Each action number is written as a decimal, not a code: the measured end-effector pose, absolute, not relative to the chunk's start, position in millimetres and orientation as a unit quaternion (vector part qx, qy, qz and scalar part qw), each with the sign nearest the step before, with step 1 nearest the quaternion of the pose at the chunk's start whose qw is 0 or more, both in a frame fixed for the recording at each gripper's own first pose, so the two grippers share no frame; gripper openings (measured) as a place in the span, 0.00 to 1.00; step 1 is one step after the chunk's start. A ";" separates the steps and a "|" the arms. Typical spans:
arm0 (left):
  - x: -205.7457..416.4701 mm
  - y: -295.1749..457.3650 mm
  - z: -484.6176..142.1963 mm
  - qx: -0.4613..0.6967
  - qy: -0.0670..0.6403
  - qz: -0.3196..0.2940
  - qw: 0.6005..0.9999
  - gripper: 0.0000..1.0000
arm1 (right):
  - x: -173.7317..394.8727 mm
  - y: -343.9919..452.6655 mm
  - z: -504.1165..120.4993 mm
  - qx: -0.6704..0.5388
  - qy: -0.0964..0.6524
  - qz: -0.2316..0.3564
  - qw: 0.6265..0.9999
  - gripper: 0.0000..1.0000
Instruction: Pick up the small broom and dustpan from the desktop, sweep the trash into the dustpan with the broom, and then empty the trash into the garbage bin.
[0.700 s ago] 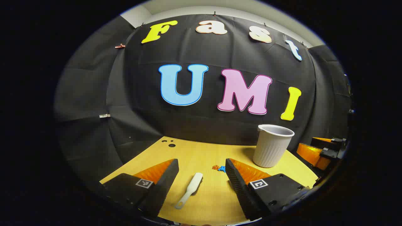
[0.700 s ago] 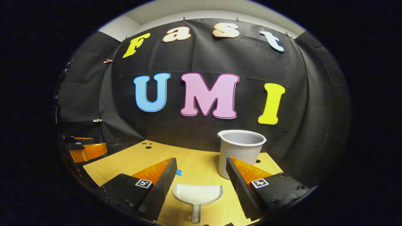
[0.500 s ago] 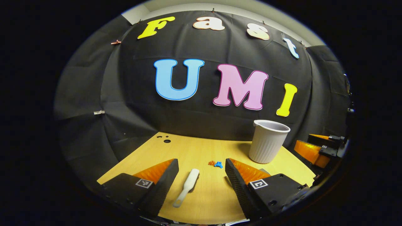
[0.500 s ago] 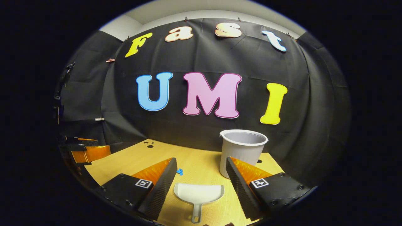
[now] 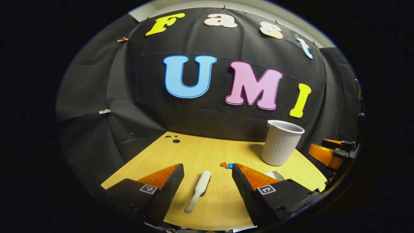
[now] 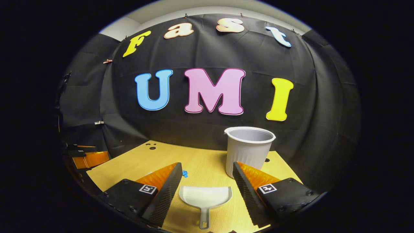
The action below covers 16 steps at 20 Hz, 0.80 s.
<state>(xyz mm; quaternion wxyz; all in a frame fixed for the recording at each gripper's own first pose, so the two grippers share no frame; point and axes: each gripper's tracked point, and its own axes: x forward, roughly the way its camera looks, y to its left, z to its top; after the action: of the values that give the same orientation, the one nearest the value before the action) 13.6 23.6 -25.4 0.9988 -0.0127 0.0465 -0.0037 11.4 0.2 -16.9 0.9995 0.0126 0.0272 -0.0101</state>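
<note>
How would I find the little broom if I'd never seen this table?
Look at the yellow wooden table with the tall white bin. Nearer than the bin lies the small broom, a slim white stick lying flat, unlike the wide scoop-shaped dustpan.

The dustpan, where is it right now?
In the right gripper view, the dustpan lies flat on the desktop between the open right gripper fingers, just in front of the garbage bin.

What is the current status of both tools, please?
Left tool open over broom. Right tool open over dustpan. Trash unswept, bin upright. Nothing blocking.
</note>
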 end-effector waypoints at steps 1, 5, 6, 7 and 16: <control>15.6 27.0 -29.8 -0.014 0.052 -0.002 0.999 0.96 | 13.3 1.5 -18.3 0.013 0.029 -0.009 0.999 0.98; 27.3 35.9 -49.4 -0.014 0.090 -0.012 0.996 0.96 | 17.6 2.0 -24.5 0.016 0.040 -0.007 0.999 0.98; 30.9 37.2 -55.3 -0.014 0.102 -0.017 0.994 0.96 | 18.7 1.3 -27.0 0.014 0.044 -0.008 0.999 0.98; 35.4 38.9 -61.8 -0.013 0.116 -0.020 0.993 0.96 | 19.4 1.0 -29.8 0.014 0.048 -0.009 0.999 0.98; 75.9 51.7 -162.7 0.011 0.276 -0.053 0.960 0.96 | 35.5 7.6 -78.3 0.019 0.105 -0.004 0.994 0.98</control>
<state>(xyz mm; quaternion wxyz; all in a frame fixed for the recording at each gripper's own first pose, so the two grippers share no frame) 75.9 51.7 -162.7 0.9595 0.0113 0.2764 -0.0529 35.5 7.6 -78.3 0.9942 0.0191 0.1054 -0.0037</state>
